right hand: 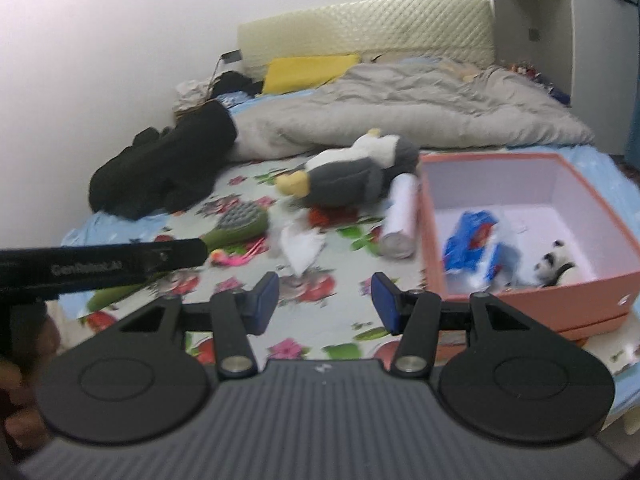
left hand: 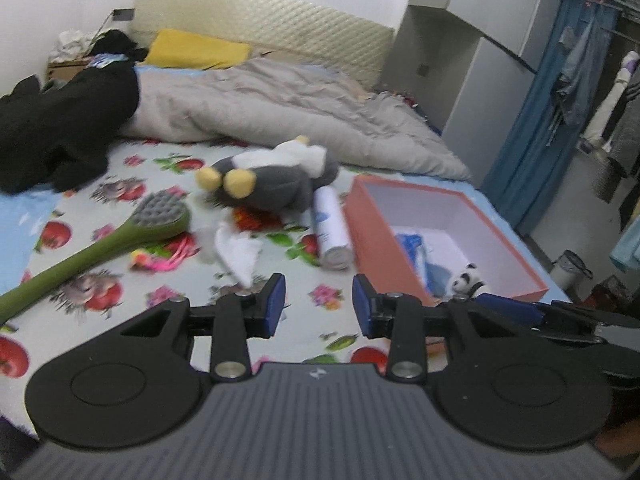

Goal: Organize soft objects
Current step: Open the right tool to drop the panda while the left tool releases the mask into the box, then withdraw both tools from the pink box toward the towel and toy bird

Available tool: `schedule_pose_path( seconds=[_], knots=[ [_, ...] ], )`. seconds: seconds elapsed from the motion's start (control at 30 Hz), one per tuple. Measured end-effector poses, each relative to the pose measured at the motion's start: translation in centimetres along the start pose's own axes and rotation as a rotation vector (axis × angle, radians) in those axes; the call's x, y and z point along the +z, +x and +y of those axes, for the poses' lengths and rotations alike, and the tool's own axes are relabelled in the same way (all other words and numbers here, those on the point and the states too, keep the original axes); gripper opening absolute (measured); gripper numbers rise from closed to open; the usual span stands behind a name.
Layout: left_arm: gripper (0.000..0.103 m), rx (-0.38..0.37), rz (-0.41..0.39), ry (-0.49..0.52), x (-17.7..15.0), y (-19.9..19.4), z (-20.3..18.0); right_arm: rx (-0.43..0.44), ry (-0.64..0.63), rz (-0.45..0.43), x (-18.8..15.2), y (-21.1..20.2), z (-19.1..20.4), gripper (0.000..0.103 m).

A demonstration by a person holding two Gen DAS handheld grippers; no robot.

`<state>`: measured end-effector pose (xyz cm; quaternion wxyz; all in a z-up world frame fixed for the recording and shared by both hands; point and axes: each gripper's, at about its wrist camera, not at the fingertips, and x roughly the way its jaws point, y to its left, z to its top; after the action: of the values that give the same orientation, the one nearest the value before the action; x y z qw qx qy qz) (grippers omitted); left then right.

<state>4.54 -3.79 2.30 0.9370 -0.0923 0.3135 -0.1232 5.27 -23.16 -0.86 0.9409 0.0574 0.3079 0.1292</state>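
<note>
Both grippers hang over the fruit-print bedsheet (left hand: 120, 216), left gripper (left hand: 319, 304) and right gripper (right hand: 325, 302) each with jaws apart, nothing between them. The grey-and-white plush penguin with yellow feet (left hand: 272, 176) lies mid-bed, just beside the open coral cardboard box (right hand: 600, 292), where a small panda plush (right hand: 554, 264) sits.

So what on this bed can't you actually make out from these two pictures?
- Blue packet in the box: print blurred in both views.
- Brush handle: cut off by the left view's edge, hidden behind the other tool's black arm in the right view.
- Panda: small and blurred; box wall hides its lower part.
- Pink item: blurred, unidentifiable.
</note>
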Motion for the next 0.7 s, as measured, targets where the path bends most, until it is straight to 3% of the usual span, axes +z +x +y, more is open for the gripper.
schedule_pose_path(
  seconds=[0.27,0.7],
  knots=[
    [0.042,0.062,0.023,-0.016,-2.9,-1.1,3.8,0.042,0.025,0.002,-2.5,0.7,2.3,0.054],
    [0.042,0.098,0.034,-0.024,-6.8,-1.4,5.2,0.054,0.040,0.018,-5.6,0.9,3.4,0.054]
  ],
)
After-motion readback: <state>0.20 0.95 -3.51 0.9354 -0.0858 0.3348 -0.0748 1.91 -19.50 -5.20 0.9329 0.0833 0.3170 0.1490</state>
